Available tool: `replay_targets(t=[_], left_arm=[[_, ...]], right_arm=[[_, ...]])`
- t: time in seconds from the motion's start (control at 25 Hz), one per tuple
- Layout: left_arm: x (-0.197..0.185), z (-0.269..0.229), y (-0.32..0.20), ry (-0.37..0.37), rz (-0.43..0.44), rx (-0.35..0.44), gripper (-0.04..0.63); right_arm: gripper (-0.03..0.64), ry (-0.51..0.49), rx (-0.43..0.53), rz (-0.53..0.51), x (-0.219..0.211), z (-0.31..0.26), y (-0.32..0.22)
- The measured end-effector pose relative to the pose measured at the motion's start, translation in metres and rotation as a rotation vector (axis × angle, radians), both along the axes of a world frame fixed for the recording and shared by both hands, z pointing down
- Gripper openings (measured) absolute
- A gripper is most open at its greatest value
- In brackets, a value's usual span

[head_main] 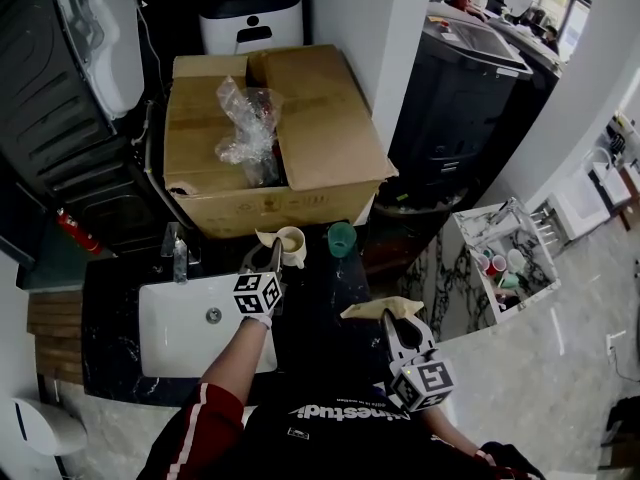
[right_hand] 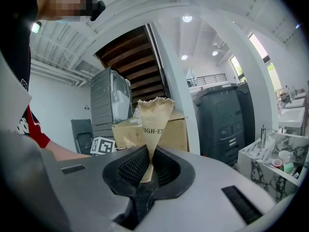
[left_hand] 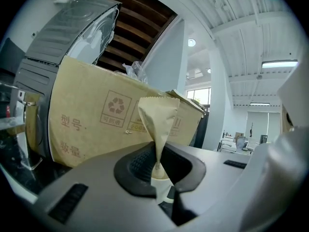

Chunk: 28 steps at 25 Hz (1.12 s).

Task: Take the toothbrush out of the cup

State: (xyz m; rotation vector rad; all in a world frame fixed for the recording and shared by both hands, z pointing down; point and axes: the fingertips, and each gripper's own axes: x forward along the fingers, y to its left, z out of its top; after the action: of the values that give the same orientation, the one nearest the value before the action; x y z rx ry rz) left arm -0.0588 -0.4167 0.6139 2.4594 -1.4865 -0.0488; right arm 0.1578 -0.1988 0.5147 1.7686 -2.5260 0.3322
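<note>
By the cup (head_main: 292, 240), at 12 o'clock
Our left claw (left_hand: 157, 167) pinches a packet (left_hand: 157, 122); our right claw (right_hand: 146, 170), at 5 o'clock, pinches another packet (right_hand: 154, 115).

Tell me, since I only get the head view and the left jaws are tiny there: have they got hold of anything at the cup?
Observer: Yes. In the left gripper view the left gripper has its jaws shut on a tan paper packet, pinched near its narrow lower end.
Operator: Is it clear of the cup?
Observer: Cannot say; the packet's lower end runs down to the white cup seen just beyond the jaws.
Operator: And the right side?
Observer: The right gripper is shut on a second paper packet, upright, with print starting HIGH-EN.
</note>
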Motion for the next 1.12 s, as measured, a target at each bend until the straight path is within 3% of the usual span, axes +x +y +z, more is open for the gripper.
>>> replay_targets(t=[0.56, 1.12], left_arm=[[-0.032, -0.097, 0.021, 0.025, 0.011, 0.145, 0.037], [-0.046, -0.107, 0.067, 0.043, 0.047, 0.143, 0.037]], right_arm=[[0.057, -0.021, 0.028, -0.041, -0.017, -0.003, -0.002], [0.057, -0.034, 0.022, -0.058, -0.03, 0.001, 0.002]])
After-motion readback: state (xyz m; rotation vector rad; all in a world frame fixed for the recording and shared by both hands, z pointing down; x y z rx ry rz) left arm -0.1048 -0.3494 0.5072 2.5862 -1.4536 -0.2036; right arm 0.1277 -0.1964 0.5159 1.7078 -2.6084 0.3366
